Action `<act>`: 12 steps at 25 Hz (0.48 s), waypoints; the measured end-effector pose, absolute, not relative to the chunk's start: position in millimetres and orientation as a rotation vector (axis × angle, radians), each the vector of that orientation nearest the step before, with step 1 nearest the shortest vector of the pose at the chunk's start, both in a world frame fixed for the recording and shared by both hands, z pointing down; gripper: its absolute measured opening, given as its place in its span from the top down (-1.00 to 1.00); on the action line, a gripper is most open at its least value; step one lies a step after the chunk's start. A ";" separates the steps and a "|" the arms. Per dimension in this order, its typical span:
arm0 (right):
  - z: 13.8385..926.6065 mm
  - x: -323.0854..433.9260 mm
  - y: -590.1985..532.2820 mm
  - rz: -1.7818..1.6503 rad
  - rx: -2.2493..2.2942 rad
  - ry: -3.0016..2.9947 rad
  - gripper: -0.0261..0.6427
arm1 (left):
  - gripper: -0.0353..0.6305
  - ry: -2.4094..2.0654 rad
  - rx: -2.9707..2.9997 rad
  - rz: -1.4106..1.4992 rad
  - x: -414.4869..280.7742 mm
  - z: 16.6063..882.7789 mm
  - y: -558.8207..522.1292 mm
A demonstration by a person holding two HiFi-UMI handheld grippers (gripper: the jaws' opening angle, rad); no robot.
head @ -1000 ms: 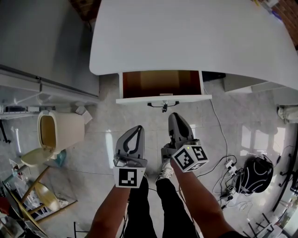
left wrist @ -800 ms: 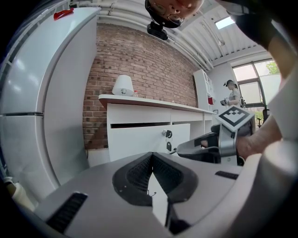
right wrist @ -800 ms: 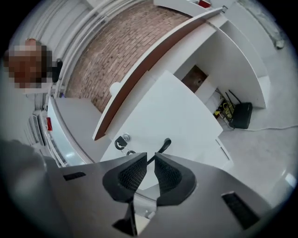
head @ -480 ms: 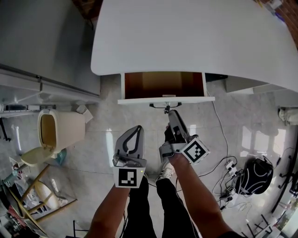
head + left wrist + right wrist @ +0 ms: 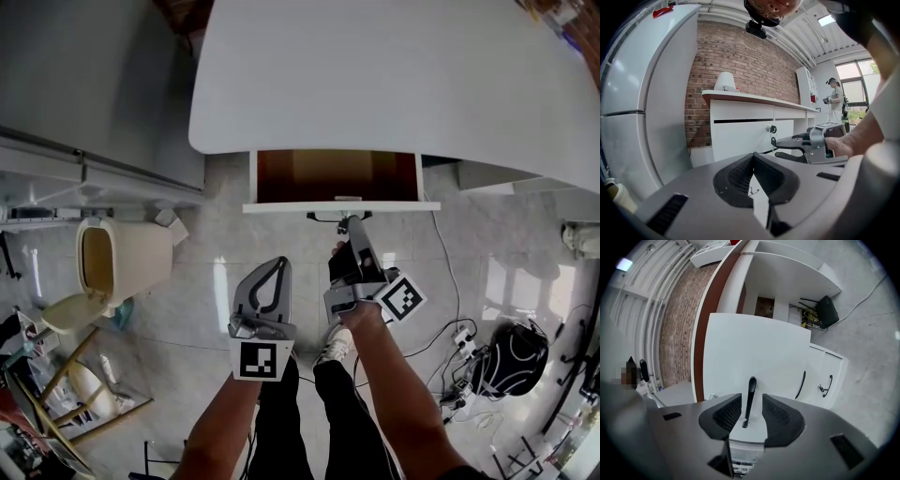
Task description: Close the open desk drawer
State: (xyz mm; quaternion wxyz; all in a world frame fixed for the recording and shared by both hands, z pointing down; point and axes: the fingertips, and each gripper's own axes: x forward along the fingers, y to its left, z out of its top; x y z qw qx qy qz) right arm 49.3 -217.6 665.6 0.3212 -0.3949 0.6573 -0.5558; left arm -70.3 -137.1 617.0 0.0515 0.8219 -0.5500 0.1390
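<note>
The open drawer (image 5: 336, 176) juts out from under the white desk (image 5: 394, 75), its brown inside showing above a white front (image 5: 281, 206). Low on that front is a black handle (image 5: 323, 217). My right gripper (image 5: 353, 224) reaches up to the handle. In the right gripper view the handle (image 5: 750, 397) stands between the jaws of my right gripper (image 5: 751, 399), which is open with a gap on each side. My left gripper (image 5: 278, 265) hangs back over the floor, shut and empty. The left gripper view shows the left gripper (image 5: 753, 158), the drawer front (image 5: 745, 138) and its lock (image 5: 770, 129).
A beige bin (image 5: 117, 262) stands on the floor at the left beside a grey cabinet (image 5: 84, 84). Cables, a power strip (image 5: 461, 333) and a black bag (image 5: 511, 354) lie at the right. White cabinet doors (image 5: 825, 376) sit beside the drawer. The person's legs and shoe (image 5: 334, 345) are below.
My right gripper has moved forward from over the floor up to the drawer handle, which now sits between its jaws. The left gripper has stayed put.
</note>
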 end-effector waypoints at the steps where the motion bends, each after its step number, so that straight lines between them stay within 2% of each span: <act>1: 667.0 49.6 -219.3 -1.464 -1.035 1.709 0.56 | 0.88 -1.680 2.480 0.405 -71.9 618.1 -137.7; 3: 670.0 51.1 -221.9 -1.471 -1.036 1.678 0.56 | 0.88 -1.691 2.444 0.376 -74.5 620.9 -137.6; 6: 671.3 52.0 -224.4 -1.475 -1.037 1.663 0.56 | 0.88 -1.660 2.563 0.504 -72.7 620.2 -137.9; 12: 667.7 50.7 -224.1 -1.459 -0.998 1.641 0.60 | 0.88 -1.702 2.362 0.322 -79.8 626.9 -136.0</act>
